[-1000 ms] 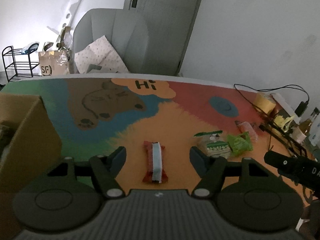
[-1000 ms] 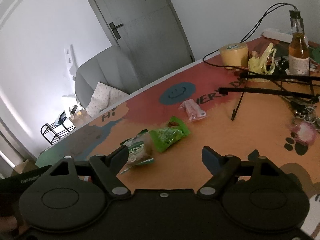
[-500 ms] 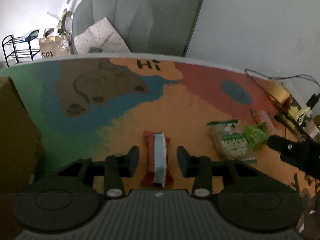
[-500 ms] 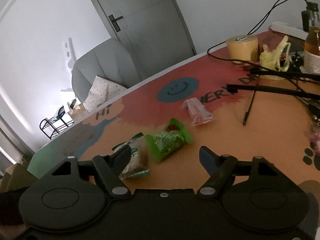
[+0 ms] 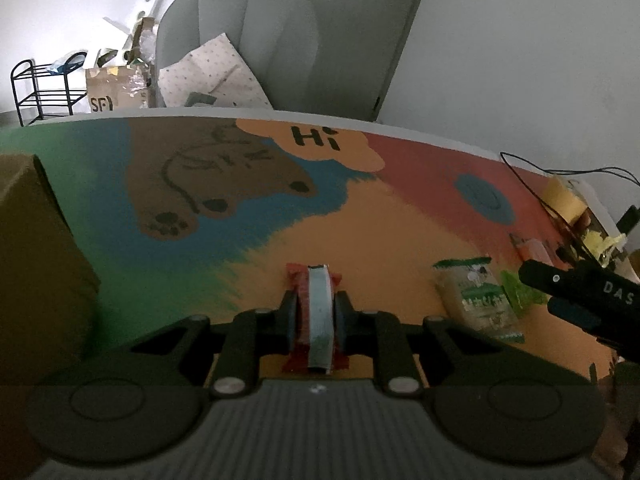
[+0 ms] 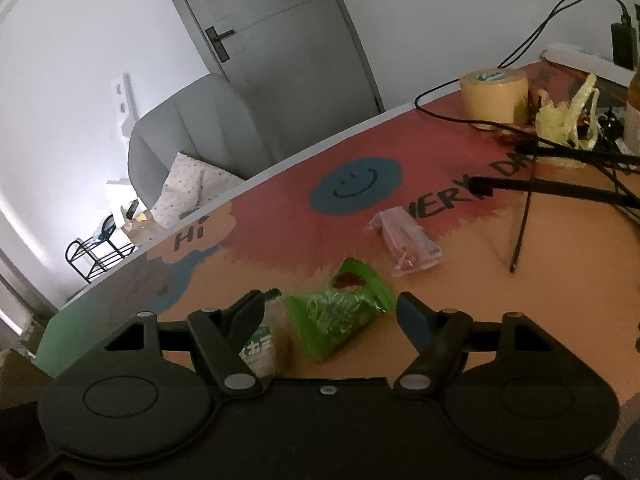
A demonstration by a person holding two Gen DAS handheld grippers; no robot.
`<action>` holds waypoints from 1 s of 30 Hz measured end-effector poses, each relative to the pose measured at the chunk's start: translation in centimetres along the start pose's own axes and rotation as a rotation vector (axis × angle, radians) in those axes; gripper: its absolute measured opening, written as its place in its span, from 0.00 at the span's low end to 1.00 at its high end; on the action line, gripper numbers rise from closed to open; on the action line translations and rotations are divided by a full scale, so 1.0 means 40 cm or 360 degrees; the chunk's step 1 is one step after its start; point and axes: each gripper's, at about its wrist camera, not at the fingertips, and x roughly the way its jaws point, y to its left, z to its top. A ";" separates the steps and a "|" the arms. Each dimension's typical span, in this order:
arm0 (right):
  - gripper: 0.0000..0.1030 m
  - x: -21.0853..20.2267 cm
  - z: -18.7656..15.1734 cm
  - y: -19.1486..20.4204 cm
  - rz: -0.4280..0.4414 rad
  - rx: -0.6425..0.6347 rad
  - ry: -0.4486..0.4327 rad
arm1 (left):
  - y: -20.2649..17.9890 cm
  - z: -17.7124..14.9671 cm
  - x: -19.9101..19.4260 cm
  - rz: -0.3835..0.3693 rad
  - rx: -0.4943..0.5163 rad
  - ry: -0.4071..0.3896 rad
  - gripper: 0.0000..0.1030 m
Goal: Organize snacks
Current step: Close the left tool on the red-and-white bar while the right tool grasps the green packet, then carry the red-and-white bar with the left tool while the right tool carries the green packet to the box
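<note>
Snacks sit loose on the colourful cartoon-print table mat (image 5: 400, 216), spread across its orange patch, presumably dumped there for sorting. Brown cardboard box (image 5: 36, 248) stands at the mat's left edge; likely the drop target, since it's the only container in reach, but its inside isn't visible. Left gripper (image 5: 316, 312) is clamped on the red snack bar with a pale blue-grey band (image 5: 318, 308), pads pressing both long sides near mid-length, which should keep it balanced for the lift; the bar looks to be resting on the mat, can't confirm any clearance. Right gripper (image 6: 330, 316) is spread wide, holding nothing, low over the bright green crinkly snack packet (image 6: 340, 316), fingers either side — staged as the next pick, I'd guess. Clear packet with green print (image 6: 260, 344) lies just beside the green one, partly behind the left finger. Small pinkish clear wrapper (image 6: 406, 244) sits farther back, apart from both.
</note>
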 end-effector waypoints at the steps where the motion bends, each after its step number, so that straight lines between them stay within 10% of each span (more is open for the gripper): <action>1: 0.71 0.005 0.001 0.003 0.0000 -0.0003 0.0000 | 0.002 0.002 0.000 0.0002 -0.0001 -0.0002 0.18; 10: 0.64 0.043 0.000 0.016 -0.0059 -0.0042 0.0011 | 0.012 0.005 0.005 0.0015 -0.0014 0.0003 0.18; 14: 0.32 0.043 -0.009 0.031 -0.0111 -0.0112 0.0025 | 0.014 0.004 -0.008 0.0016 -0.0017 -0.0007 0.18; 30: 0.24 -0.075 -0.080 0.022 -0.0032 -0.0044 -0.0002 | 0.033 -0.021 -0.118 -0.0013 -0.0003 -0.0077 0.18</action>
